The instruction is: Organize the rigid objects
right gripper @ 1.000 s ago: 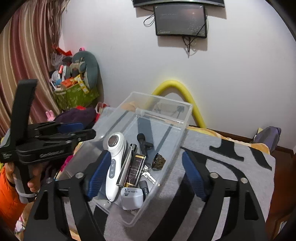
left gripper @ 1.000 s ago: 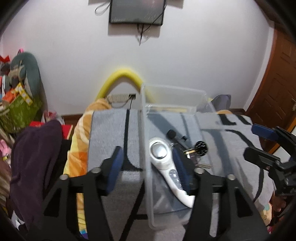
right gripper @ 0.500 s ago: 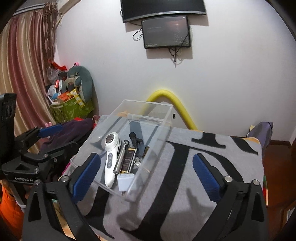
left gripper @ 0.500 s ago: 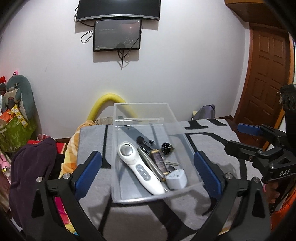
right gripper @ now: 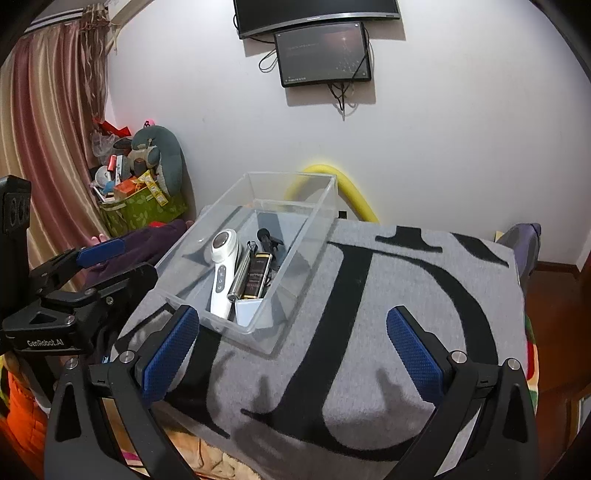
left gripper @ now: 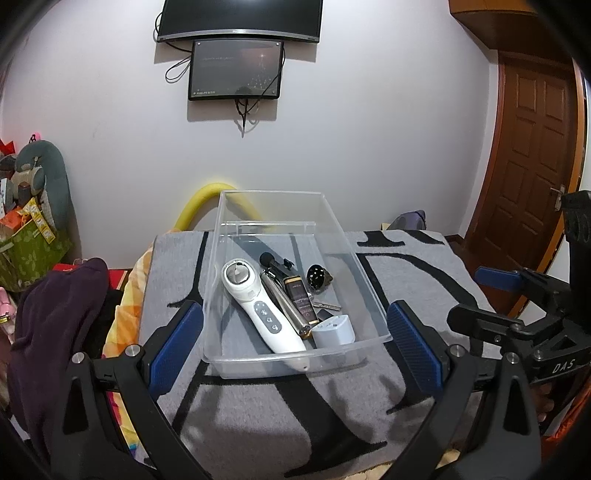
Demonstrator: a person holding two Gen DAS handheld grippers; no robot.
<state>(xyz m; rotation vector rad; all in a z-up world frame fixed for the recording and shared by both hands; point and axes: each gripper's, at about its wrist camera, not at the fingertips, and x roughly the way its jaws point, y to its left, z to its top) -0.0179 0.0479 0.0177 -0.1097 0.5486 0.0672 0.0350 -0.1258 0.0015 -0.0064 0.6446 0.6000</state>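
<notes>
White-walled room, grey blanket with black lettering [left gripper: 406,266] on top. The clear plastic rectangular bin [left gripper: 364,271] sits on it, holding a white handheld massager [left gripper: 255,306], a silver pen and other small bits. Left hand-held gripper [left gripper: 295,347] and right hand-held gripper [right gripper: 291,349] are both released wide, gripping nothing.

The rear wall [left gripper: 369,129] is plain white and evenly lit. Two dark screens are mounted on it: a wide curved monitor [left gripper: 238,18] at the top and a smaller screen [left gripper: 236,70] directly below, with cables [left gripper: 243,114] hanging under it. A brown panelled wooden door [left gripper: 532,177] stands at the right, and the floor [right gripper: 554,295] beside it is dark brown. A striped pink and cream curtain [right gripper: 48,147] hangs at the left. Near the curtain, a green patterned box [right gripper: 140,210] holds assorted clutter, with a grey cushion [right gripper: 166,158] leaning on the wall behind it. A yellow foam tube [right gripper: 351,184] arches against the wall base
</notes>
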